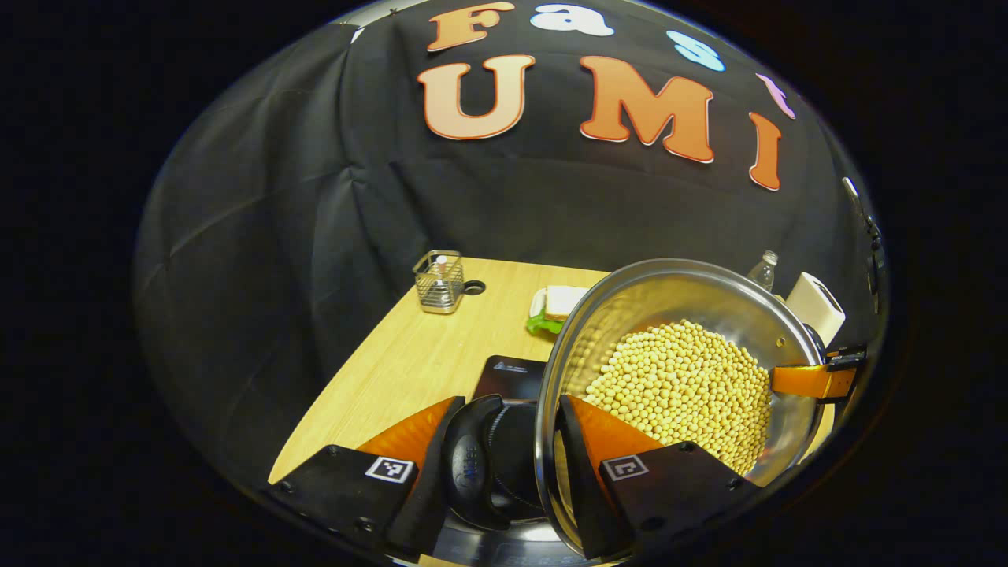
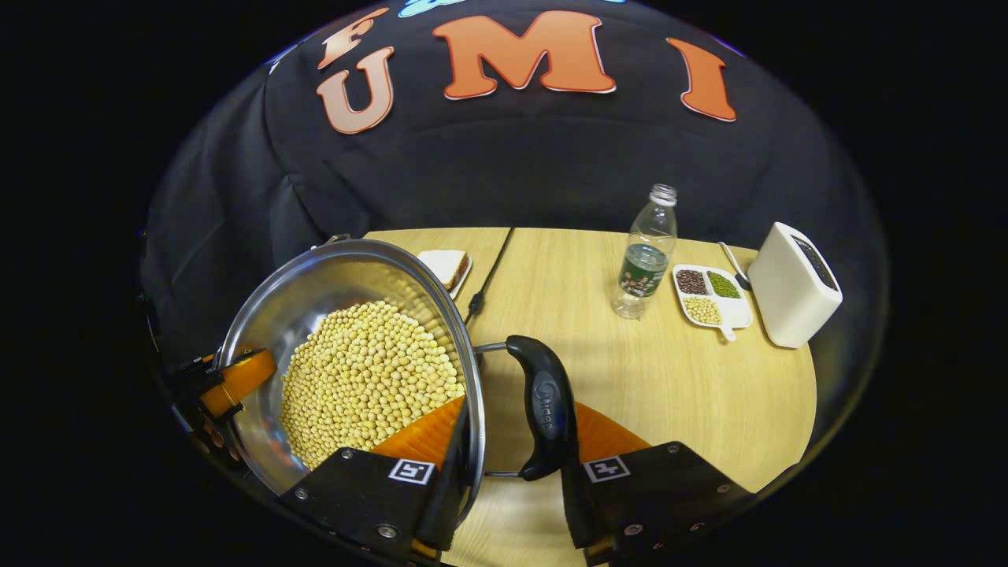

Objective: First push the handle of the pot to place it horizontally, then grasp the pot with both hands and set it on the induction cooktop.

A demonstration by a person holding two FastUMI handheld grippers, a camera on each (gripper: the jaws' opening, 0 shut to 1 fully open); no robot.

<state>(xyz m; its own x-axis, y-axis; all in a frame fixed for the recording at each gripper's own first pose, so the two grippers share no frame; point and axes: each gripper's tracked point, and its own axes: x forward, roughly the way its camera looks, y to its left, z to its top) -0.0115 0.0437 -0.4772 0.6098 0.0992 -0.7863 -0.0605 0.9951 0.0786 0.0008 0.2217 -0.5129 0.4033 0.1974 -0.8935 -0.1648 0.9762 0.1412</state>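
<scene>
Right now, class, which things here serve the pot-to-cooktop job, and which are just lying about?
Job: pot of beans, its black handles, induction cooktop, left claw, right claw.

Lying about: water bottle, sectioned dish, white box, wire basket, sandwich.

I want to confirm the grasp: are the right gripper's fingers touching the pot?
Touching. In the right gripper view, one finger lies inside the pot against its wall, the other behind the black handle, which they clamp.
</scene>
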